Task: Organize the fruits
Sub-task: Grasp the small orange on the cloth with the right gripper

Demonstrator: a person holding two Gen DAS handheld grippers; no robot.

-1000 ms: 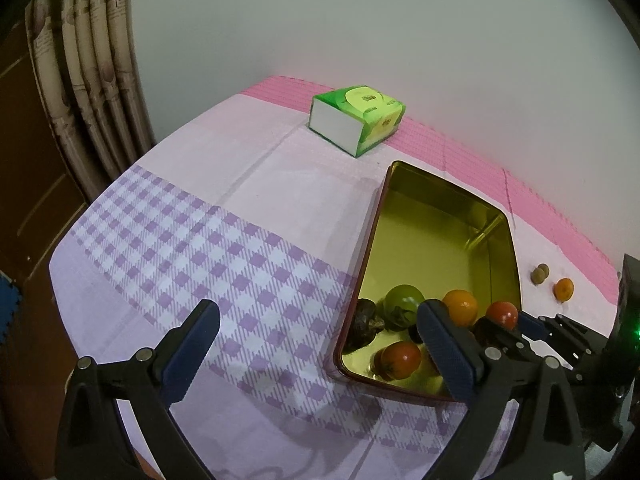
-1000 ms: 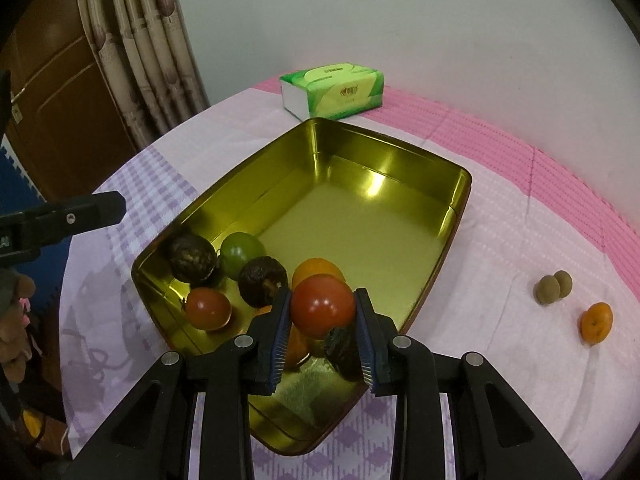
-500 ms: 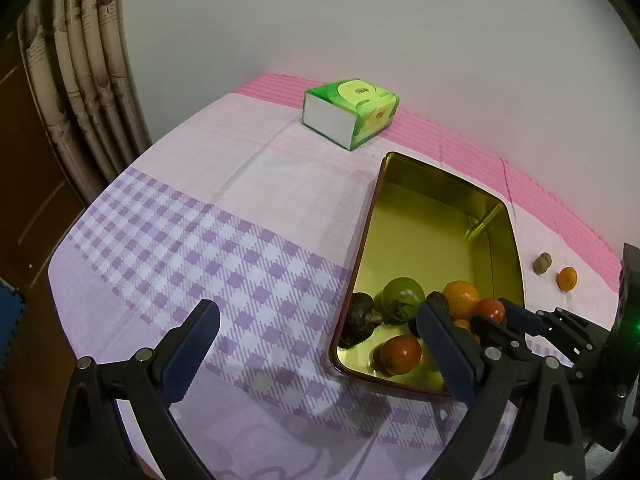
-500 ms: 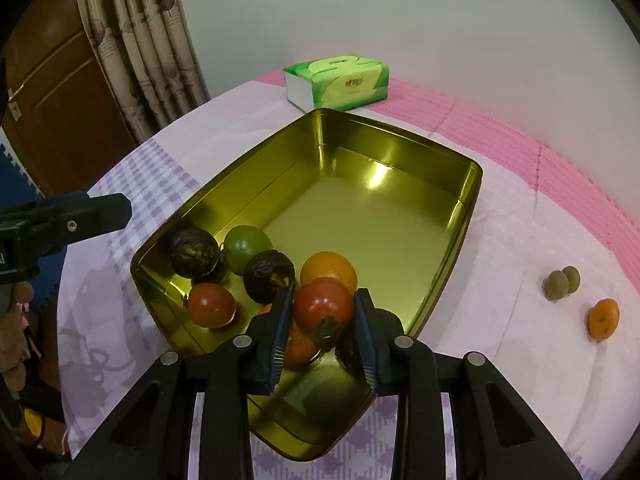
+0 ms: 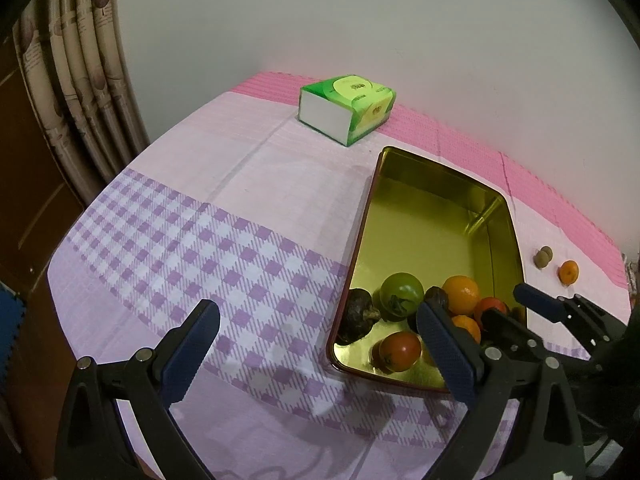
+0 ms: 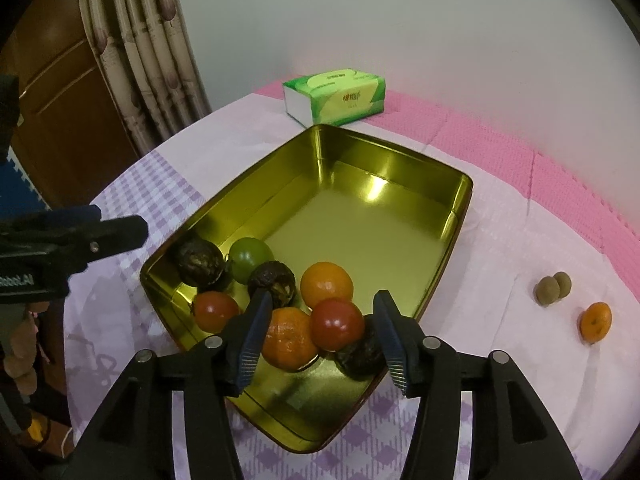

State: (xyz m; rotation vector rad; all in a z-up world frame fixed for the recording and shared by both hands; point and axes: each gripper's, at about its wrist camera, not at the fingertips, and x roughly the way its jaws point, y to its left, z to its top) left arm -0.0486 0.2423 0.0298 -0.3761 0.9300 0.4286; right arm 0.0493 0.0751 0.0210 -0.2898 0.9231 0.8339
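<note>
A gold tin (image 6: 240, 188) stands on the checked tablecloth, with several fruits heaped in its near corner. Among them are a green tomato (image 6: 250, 260), two oranges, dark wrinkled fruits and a red tomato (image 6: 214, 310). My right gripper (image 6: 322, 334) hangs over that corner and its jaws are opening. A second red tomato (image 6: 337, 324) lies between the pads, free of both, resting on an orange (image 6: 288, 338) and a dark fruit. My left gripper (image 5: 316, 320) is open and empty, low over the cloth left of the tin (image 5: 362, 236).
A small orange (image 6: 596, 322) and two brown round fruits (image 6: 552, 288) lie on the cloth to the right of the tin. A green tissue box (image 6: 334, 96) stands behind it near the wall. Curtains and a wooden door are at the left.
The right gripper's jaws have spread and let go of the red tomato, which now rests on the fruits in the tin. The left gripper has stayed open and still.
</note>
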